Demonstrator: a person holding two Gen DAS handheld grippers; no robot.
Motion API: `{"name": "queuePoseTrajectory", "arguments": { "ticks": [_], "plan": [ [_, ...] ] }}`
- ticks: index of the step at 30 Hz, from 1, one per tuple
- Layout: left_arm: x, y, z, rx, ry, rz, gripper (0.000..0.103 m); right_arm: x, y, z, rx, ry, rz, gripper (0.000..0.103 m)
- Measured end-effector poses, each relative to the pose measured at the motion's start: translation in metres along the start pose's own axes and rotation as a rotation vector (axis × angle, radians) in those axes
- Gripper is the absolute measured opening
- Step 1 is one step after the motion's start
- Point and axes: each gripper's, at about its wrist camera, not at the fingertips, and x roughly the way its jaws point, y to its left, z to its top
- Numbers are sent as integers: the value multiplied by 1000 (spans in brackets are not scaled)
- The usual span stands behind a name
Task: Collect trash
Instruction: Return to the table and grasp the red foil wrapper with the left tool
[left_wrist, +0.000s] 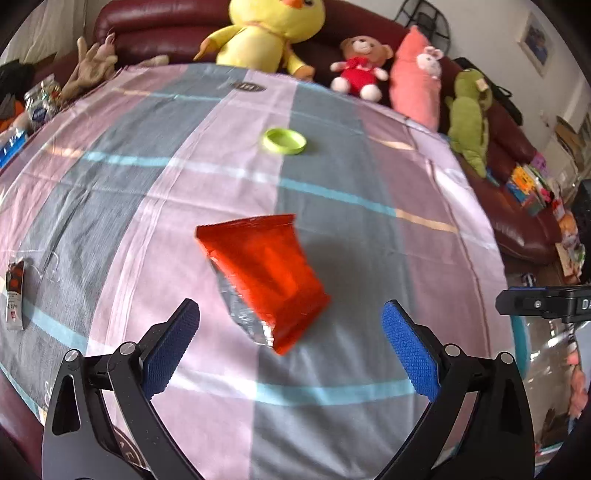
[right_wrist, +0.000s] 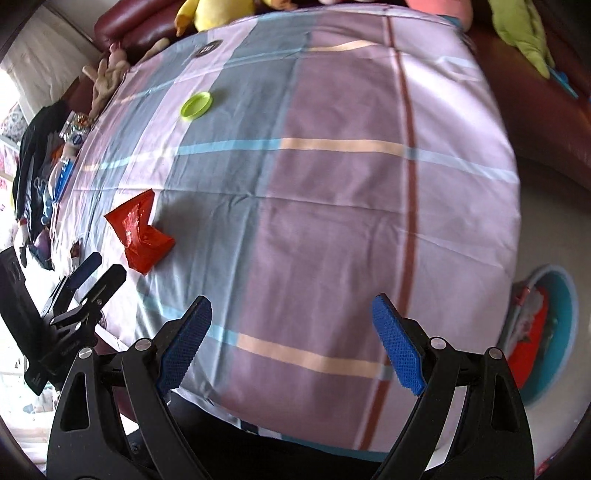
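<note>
While the left tool (left_wrist: 290, 319) gapes empty, the red wrapper (left_wrist: 264, 275) lies seemingly just ahead

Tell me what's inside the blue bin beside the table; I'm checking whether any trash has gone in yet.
Inside the blue bin, the right wrist view shows red wrapper material and something pale and crumpled above it. The table edge and right gripper hide the bin's near side and bottom.

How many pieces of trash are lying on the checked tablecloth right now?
3: a crumpled red foil wrapper near the middle, a round lime-green plastic lid farther back, and a small dark sachet at the left edge. Others may lie outside the views.
</note>
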Motion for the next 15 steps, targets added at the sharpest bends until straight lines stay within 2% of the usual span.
{"name": "queuePoseTrajectory", "arguments": {
  "ticks": [9,15],
  "plan": [
    [26,12,4,-29,51,-11,99,22,24,23,-30,32,10,84],
    [30,12,11,-26,40,-27,99,33,33,34,-47,47,18,84]
  ]
}}
